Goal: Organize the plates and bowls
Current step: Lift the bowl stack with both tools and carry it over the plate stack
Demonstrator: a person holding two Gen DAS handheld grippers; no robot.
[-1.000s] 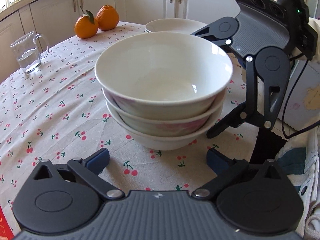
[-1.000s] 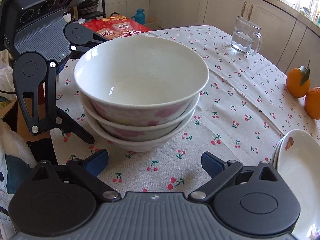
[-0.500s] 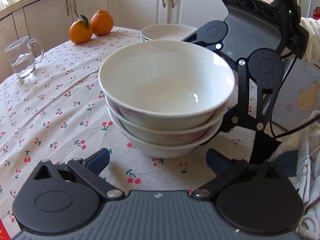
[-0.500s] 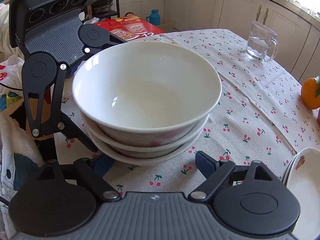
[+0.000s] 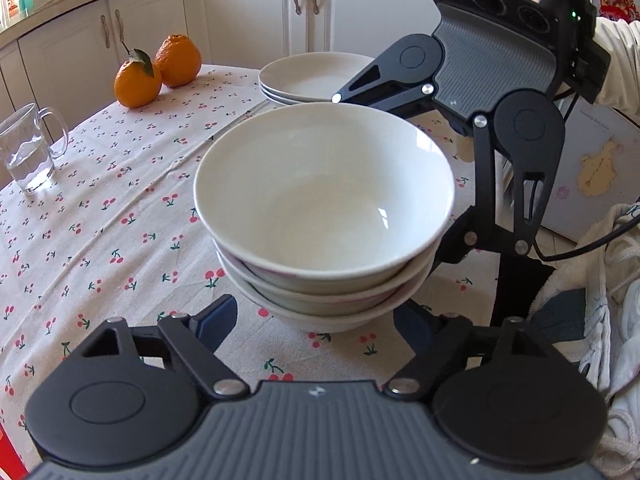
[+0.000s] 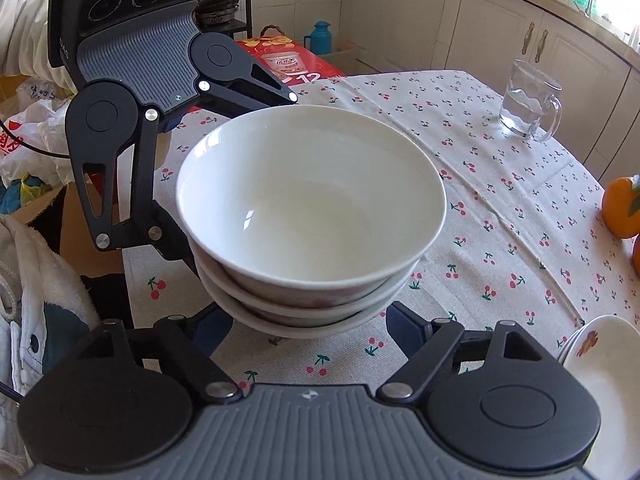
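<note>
Bowls, stack of three, sit on cherry-print cloth btwn both grippers. Left gripper closing, bowls btwn its jaws; contact unclear. Right gripper closing too, same. Red box behind reads "12"; other print illegible. Plates near oranges.

Each fisheye camera is sitting on its own gripper, looking forward and steeply down along the fingers from close range. The left wrist view is facing the stack of bowls with the right gripper behind it; the right wrist view is facing the same stack from the opposite side, showing the left gripper. Both are sharing the cherry-print tablecloth.
</note>
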